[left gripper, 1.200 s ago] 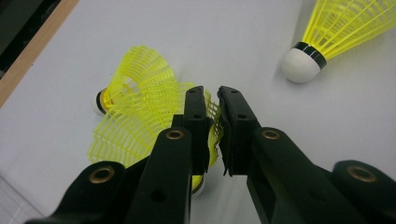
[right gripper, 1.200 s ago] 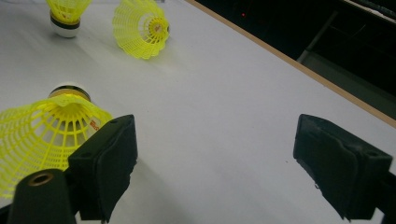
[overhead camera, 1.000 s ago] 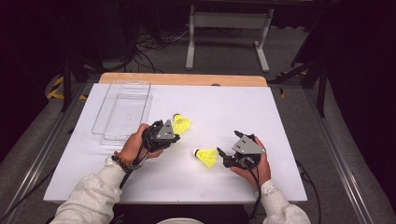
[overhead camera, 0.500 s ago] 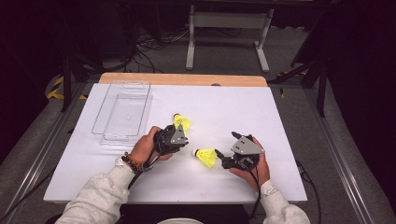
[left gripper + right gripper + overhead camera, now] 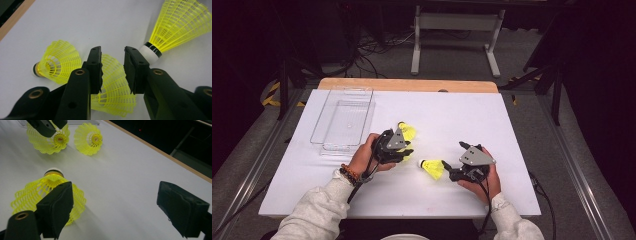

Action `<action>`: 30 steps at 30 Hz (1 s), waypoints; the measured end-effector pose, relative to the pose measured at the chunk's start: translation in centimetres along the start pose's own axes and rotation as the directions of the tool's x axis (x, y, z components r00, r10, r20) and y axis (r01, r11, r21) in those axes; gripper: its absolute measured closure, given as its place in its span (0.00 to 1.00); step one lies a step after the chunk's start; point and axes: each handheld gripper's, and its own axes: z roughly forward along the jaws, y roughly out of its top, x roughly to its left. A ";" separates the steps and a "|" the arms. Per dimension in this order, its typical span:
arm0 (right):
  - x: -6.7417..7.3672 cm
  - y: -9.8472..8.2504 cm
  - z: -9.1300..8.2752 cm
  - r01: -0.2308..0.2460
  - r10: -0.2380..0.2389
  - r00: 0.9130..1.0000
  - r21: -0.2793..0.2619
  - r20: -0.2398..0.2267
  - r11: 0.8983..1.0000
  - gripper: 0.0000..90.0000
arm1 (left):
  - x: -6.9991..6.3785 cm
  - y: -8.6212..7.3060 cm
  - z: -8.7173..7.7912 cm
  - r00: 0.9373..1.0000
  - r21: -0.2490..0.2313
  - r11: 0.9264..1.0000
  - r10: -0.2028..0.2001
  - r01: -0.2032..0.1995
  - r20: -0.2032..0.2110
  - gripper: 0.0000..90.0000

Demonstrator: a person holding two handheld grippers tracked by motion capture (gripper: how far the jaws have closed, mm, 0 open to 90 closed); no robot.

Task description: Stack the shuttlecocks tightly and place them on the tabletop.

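We judged the step to be the left gripper (image 5: 112, 53) taking hold of the middle shuttlecock (image 5: 113, 85), which lay on its side on the white table (image 5: 512, 130) with its mesh skirt between the jaws. The jaws had just been opening. Their pads stood off the skirt on both sides, so the grip was loose and nothing was held yet.

To do it well, we thought the jaws needed to settle evenly on either side of the skirt before closing. They also needed to close gently, since the thin plastic mesh would likely buckle under a hard squeeze. A grip nearer the cork end looked firmer.

Two more shuttlecocks lay close by. The second shuttlecock (image 5: 58, 62) was just beside one jaw, and the third shuttlecock (image 5: 180, 22) had its white cork almost at the other jaw's tip, so we had to avoid knocking either.

The right gripper (image 5: 115, 192) rested wide apart and empty beside the third shuttlecock. The clear box (image 5: 343, 120) stood near, on the left.
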 end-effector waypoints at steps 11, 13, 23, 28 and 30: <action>0.0 -0.1 0.0 0.003 -0.003 1.000 0.009 0.001 1.000 0.17 | 0.3 -0.2 -0.8 0.999 -0.032 0.999 -0.038 0.037 -0.008 0.65; 0.0 -0.1 0.1 0.003 -0.003 1.000 0.012 0.000 1.000 0.17 | 0.3 -0.2 -0.8 0.999 -0.031 0.999 -0.038 0.038 0.001 0.64; 0.0 -0.1 0.1 0.005 -0.005 1.000 0.014 -0.004 1.000 0.17 | -0.1 0.1 -2.1 1.000 -0.110 0.994 -0.022 0.022 -0.001 0.62; 0.1 -0.1 0.1 0.006 -0.006 1.000 0.017 -0.006 1.000 0.17 | 0.3 0.3 -0.4 1.000 -0.006 1.000 -0.011 0.011 -0.021 0.61; 0.1 -0.1 0.2 0.008 -0.008 1.000 0.020 -0.007 1.000 0.17 | 0.5 0.5 0.5 0.999 0.021 0.999 -0.025 0.026 -0.026 0.56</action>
